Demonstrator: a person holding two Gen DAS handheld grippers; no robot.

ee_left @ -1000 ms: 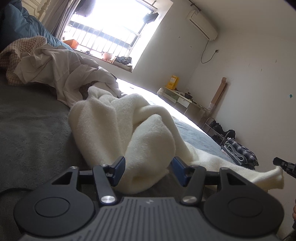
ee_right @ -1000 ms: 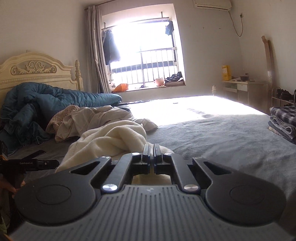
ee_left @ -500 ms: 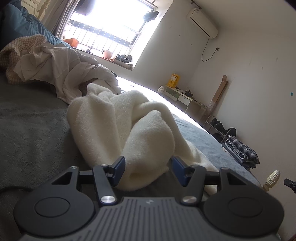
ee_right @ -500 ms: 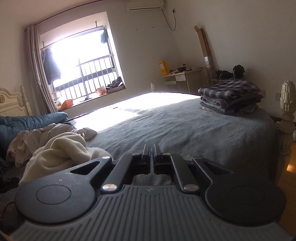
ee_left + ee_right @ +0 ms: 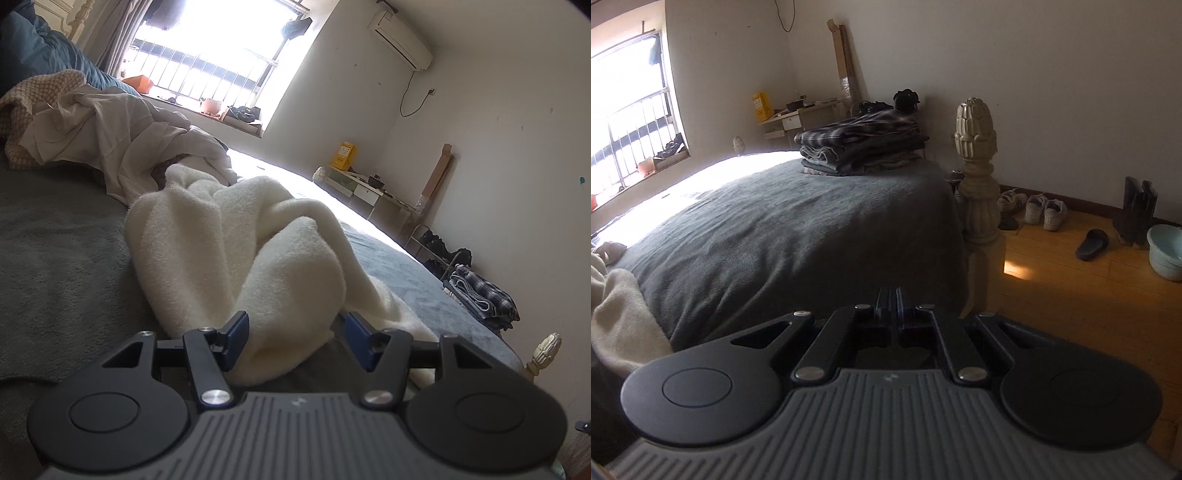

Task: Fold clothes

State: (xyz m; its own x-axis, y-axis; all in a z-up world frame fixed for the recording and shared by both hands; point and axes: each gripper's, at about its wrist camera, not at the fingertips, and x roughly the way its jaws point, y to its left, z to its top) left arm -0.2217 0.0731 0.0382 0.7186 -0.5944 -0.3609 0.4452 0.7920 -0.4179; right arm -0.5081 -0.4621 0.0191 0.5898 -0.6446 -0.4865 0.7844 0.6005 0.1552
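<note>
Right gripper (image 5: 896, 295) swung toward bed corner (image 5: 945, 177), fingers together

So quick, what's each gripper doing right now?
Left gripper: jaws open around the cream fleece garment, not clamping it.
Right gripper: jaws shut, holding nothing.

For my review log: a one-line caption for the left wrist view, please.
Left hand-held gripper, jaws apart, straddles a fold of the cream fleece garment on the grey bedspread.

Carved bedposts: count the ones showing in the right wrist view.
2. A tall near bedpost at the bed's right corner; a small far bedpost by the desk. Others may be hidden.
</note>
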